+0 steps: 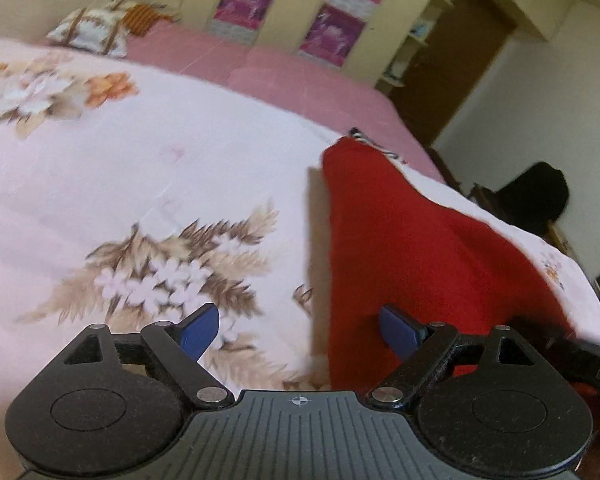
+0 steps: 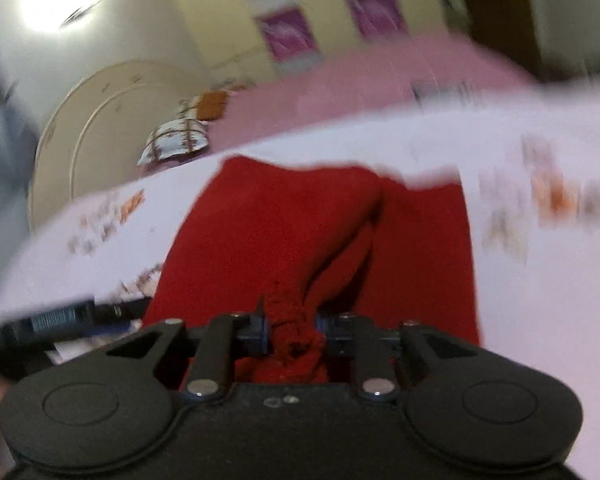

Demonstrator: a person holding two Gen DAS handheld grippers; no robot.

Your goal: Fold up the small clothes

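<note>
A red knitted garment (image 1: pixel 400 232) lies on the floral white bedspread (image 1: pixel 148 168), its near end raised off the bed. My left gripper (image 1: pixel 300 334) hangs open just above the bedspread, its right blue pad (image 1: pixel 400 330) over the garment's left edge and its left pad over bare sheet. In the right wrist view the same red garment (image 2: pixel 300 232) stretches away from me, and my right gripper (image 2: pixel 292 334) is shut on a bunched fold of its near edge, lifting it. The right wrist view is blurred.
A pink sheet (image 1: pixel 300 76) covers the far part of the bed, with a patterned pillow (image 1: pixel 88 32) at its head. A cream wardrobe with purple panels (image 1: pixel 328 32) stands behind. A dark chair (image 1: pixel 540 196) is off the bed's right side.
</note>
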